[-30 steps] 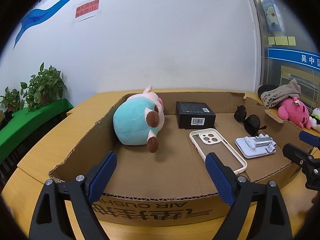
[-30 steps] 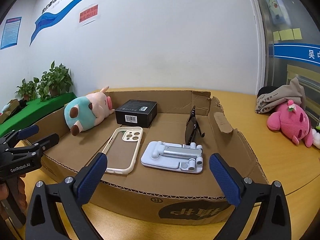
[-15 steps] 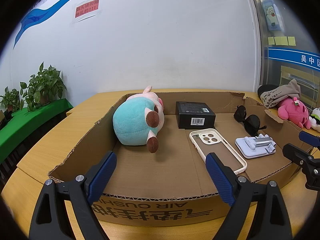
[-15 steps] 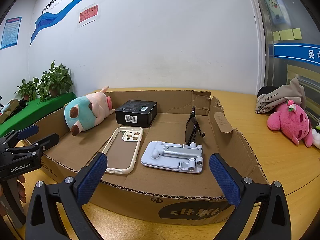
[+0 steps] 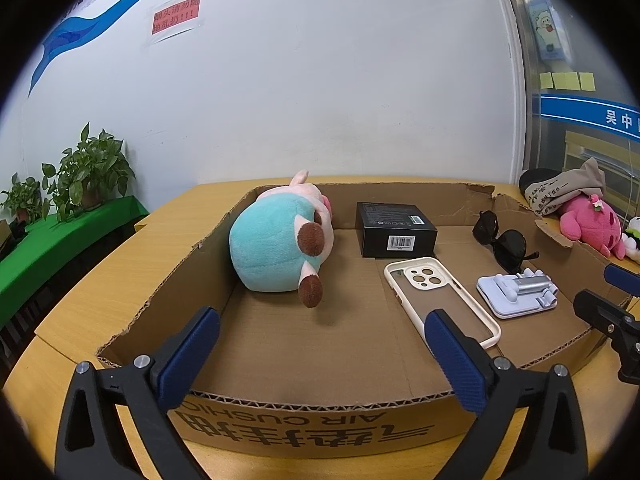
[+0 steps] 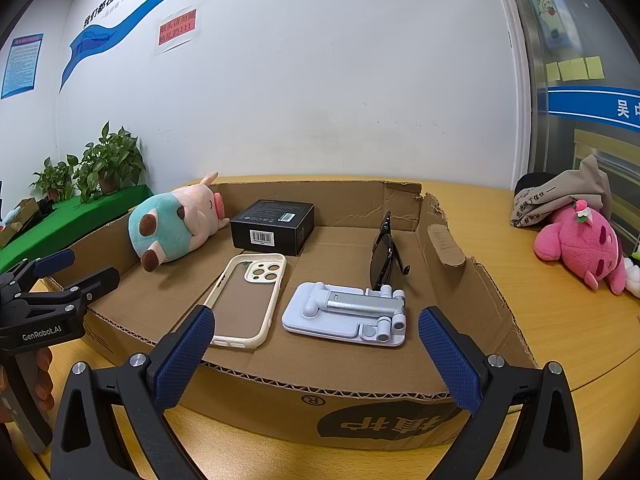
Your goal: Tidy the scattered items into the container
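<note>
A shallow cardboard box (image 5: 304, 416) (image 6: 360, 420) lies on the wooden table. Inside it are a teal and pink plush cow (image 5: 280, 248) (image 6: 176, 224), a black box (image 5: 394, 230) (image 6: 274, 226), a cream phone case (image 5: 440, 300) (image 6: 250, 300), dark sunglasses (image 5: 502, 240) (image 6: 384, 252) and a white folding phone stand (image 5: 516, 290) (image 6: 348, 314). My left gripper (image 5: 322, 350) is open and empty at the box's near wall. My right gripper (image 6: 316, 354) is open and empty at the box's near right side.
A pink plush toy (image 5: 592, 230) (image 6: 584, 244) and a grey cloth bag (image 6: 560, 196) lie on the table right of the box. Potted plants (image 5: 88, 172) stand on a green shelf at left. A white wall is behind.
</note>
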Demonstrator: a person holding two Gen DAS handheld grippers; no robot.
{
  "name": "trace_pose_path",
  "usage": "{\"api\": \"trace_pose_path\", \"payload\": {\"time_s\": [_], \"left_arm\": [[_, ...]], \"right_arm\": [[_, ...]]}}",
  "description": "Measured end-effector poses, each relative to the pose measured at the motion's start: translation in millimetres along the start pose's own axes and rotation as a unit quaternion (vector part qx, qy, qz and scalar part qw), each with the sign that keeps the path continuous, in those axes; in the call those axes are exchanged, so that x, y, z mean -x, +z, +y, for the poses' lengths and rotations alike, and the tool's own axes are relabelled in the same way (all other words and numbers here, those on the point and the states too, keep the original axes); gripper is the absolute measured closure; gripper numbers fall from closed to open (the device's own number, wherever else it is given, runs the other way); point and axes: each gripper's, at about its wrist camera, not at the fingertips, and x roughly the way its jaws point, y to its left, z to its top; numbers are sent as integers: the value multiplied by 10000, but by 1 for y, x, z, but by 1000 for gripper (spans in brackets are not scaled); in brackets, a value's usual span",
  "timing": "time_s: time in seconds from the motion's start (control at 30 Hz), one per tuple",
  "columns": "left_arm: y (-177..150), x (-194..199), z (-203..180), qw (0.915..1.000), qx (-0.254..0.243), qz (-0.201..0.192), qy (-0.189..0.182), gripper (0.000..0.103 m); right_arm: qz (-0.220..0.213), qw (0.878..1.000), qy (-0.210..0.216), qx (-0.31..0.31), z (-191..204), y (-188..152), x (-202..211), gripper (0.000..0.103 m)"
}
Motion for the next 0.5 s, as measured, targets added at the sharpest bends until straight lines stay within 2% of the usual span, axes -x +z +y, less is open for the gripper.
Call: {"api": "trace_pose_path", "payload": {"time_s": [0.5], "left_arm": [[0,0,0,10000,-1,0,-1,1]], "right_arm": [[0,10000,1,0,0,0,0,0]]}}
